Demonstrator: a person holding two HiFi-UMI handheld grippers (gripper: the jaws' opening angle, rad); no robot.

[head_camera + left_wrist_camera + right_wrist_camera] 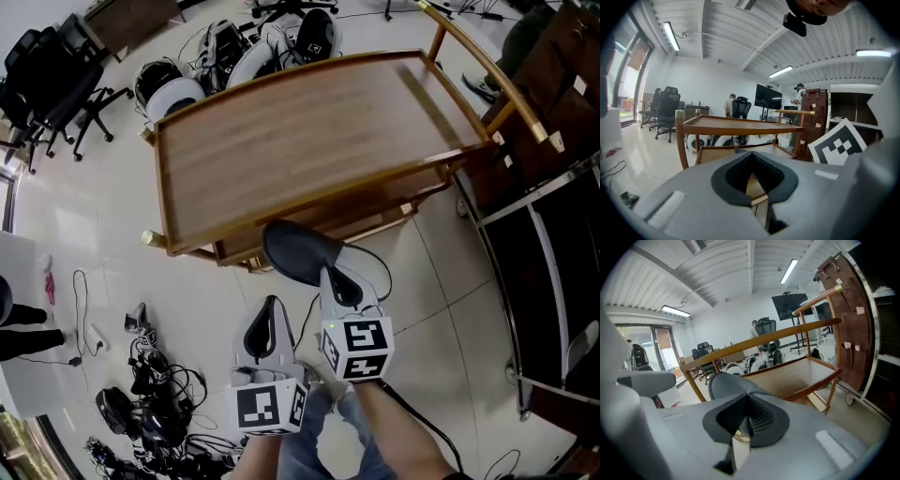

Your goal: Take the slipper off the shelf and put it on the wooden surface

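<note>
Grey slipper [295, 251] in right claw [334, 274] seemingly points toe-first toward trolley [309, 131].

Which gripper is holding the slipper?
The right gripper: its jaws are pinched on the edge of the dark slipper. The left gripper beside it holds nothing.

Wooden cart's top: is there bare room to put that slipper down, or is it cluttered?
The whole top tray is bare, from raised rim to the handle rail. The slipper, held in the right tool, hangs at the near edge. Clutter lies on the floor: white-and-black gear behind the cart, cables at left.
</note>
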